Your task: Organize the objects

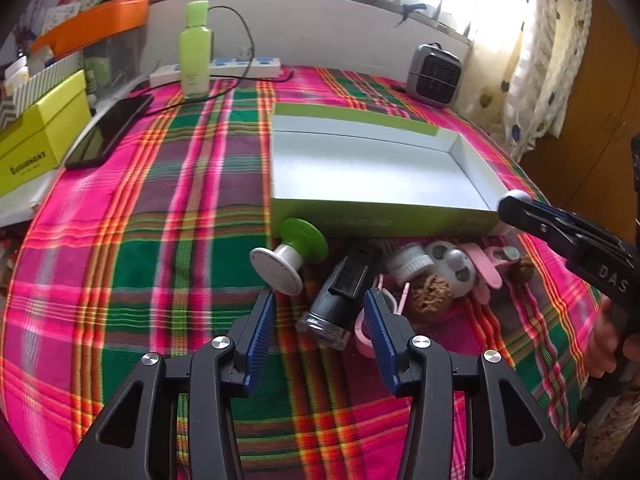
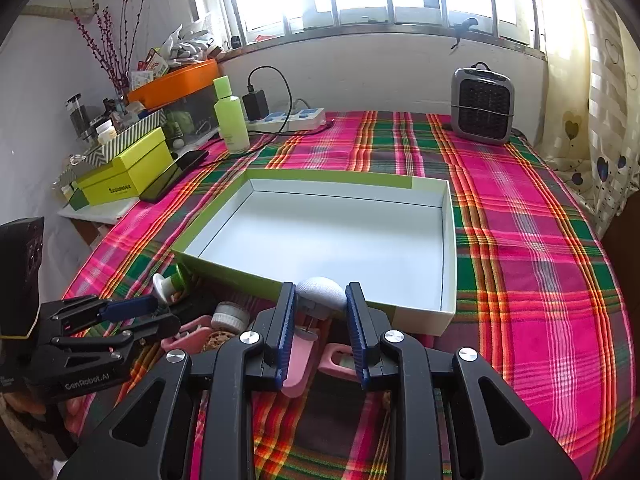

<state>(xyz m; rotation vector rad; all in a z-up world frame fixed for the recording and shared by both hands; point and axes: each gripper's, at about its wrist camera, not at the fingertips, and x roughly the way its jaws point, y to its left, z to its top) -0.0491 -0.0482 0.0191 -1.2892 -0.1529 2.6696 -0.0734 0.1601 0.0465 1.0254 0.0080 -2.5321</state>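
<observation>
Right wrist view, right hand-held gripper clamping white ball, left hand-held gripper empty, parted.

pink clip partly hidden behind gripper

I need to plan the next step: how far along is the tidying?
Nothing is done: the green box is empty. The right hand-held gripper holds a white round object at its edge. The black bottle, walnut and pink pieces remain on the cloth.
</observation>
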